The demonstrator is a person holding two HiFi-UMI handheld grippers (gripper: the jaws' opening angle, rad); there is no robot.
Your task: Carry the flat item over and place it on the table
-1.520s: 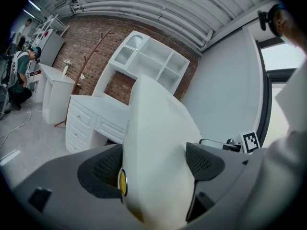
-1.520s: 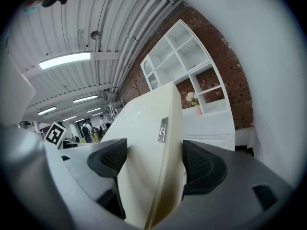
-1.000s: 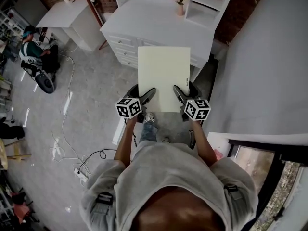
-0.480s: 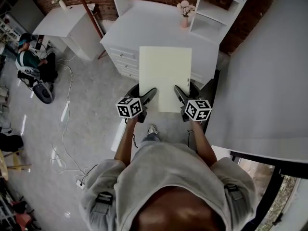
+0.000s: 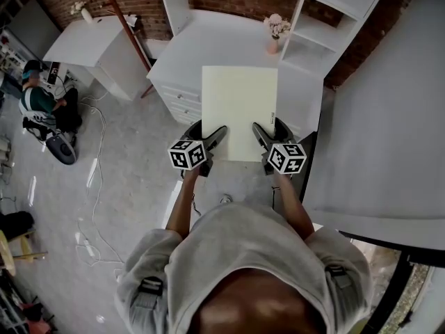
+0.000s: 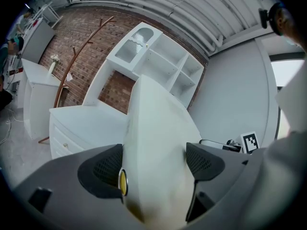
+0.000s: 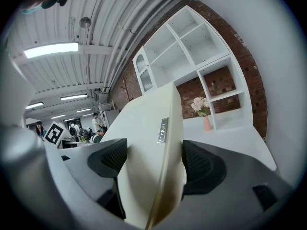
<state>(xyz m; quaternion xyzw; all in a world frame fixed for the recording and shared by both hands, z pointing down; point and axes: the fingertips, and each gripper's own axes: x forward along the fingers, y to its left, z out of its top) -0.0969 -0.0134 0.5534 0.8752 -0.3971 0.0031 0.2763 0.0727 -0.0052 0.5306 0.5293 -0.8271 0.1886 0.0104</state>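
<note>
Left gripper [image 5: 211,143] & right gripper [image 5: 259,140] both clamped on the pale flat panel [image 5: 239,110], held above the white desk [image 5: 208,40], prob not touching.

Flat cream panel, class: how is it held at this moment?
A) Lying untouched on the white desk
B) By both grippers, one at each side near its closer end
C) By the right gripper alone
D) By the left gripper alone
B: in the head view the left gripper and the right gripper each clamp a side of the flat cream panel, and each gripper view shows its jaws closed on it.
</note>
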